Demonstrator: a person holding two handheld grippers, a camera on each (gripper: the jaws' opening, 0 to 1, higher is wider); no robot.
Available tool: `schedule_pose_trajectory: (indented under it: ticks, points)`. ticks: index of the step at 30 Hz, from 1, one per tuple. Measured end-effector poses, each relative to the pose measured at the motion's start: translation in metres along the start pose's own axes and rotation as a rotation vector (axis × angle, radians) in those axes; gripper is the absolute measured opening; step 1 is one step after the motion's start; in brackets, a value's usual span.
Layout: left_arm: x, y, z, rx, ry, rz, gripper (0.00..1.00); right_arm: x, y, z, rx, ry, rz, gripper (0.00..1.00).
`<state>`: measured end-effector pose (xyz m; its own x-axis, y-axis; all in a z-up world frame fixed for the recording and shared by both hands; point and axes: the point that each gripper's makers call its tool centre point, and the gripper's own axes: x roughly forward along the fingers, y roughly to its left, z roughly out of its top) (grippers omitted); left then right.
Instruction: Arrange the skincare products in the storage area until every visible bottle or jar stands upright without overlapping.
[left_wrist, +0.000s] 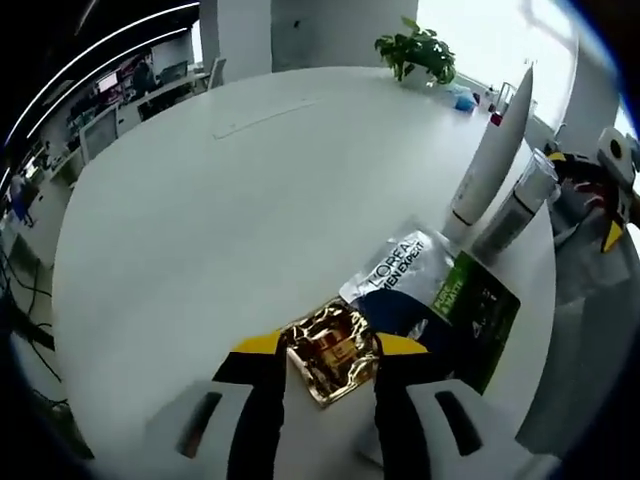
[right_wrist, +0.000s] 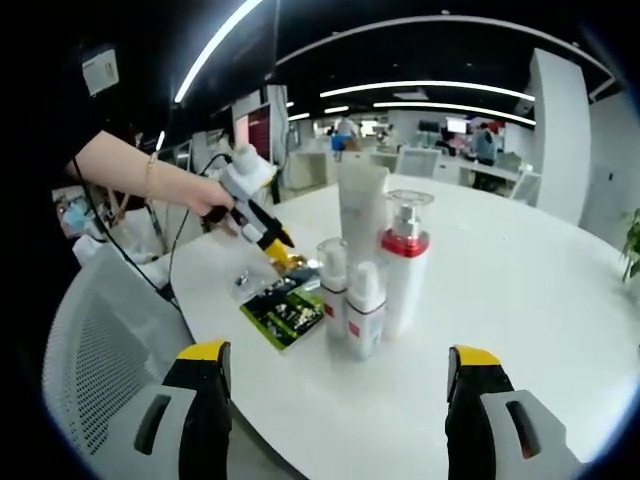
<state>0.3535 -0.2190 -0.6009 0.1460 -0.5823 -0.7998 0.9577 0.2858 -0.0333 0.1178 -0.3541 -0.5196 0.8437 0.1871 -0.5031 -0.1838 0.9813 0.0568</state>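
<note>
Left gripper (left_wrist: 330, 352): jaws clamped on a gold foil sachet (left_wrist: 330, 350), low over the white table (left_wrist: 200, 220). Just beyond it lie a silver-and-blue sachet (left_wrist: 400, 270) and a green-and-black packet (left_wrist: 480, 305), touching or overlapping each other (exact layering unclear). Behind them a white tube (left_wrist: 495, 145) and a silver bottle (left_wrist: 515, 205) stand upright, side by side. A plant (left_wrist: 415, 48) sits at the far table edge. Right gripper (right_wrist: 340, 385): jaws wide apart, holding nothing, facing the cluster. In the right gripper view the tube (right_wrist: 362, 205), a red-collared pump bottle (right_wrist: 405, 260) and two small pump bottles (right_wrist: 350, 295) stand upright, close together; the flat packet (right_wrist: 285, 312) lies left of them. A hand (right_wrist: 205, 195) holds the left gripper (right_wrist: 275, 245) above the packet. A mesh chair (right_wrist: 110, 350) stands beside the table.
</note>
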Motion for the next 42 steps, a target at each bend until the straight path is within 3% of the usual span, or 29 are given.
schedule_pose_trajectory:
  ticks: [8,15,28,33,42]
  points:
    - [0.012,-0.004,-0.010,0.046,0.067,-0.019,0.38,0.000,0.000,0.000,0.001,0.003,-0.003,0.93]
    - [0.009,-0.005,-0.010,0.046,0.068,-0.019,0.37,0.000,0.000,-0.001,-0.002,0.012,0.000,0.92]
    - [0.004,0.010,-0.024,-0.088,0.080,0.038,0.38,0.000,0.002,-0.002,-0.007,0.018,0.005,0.92]
    - [0.002,0.001,-0.026,-0.117,0.066,0.034,0.39,0.000,0.002,-0.002,-0.008,0.019,0.006,0.91]
    - [0.003,0.006,-0.019,-0.150,0.029,0.030,0.44,0.000,0.002,-0.003,-0.012,0.021,0.007,0.91]
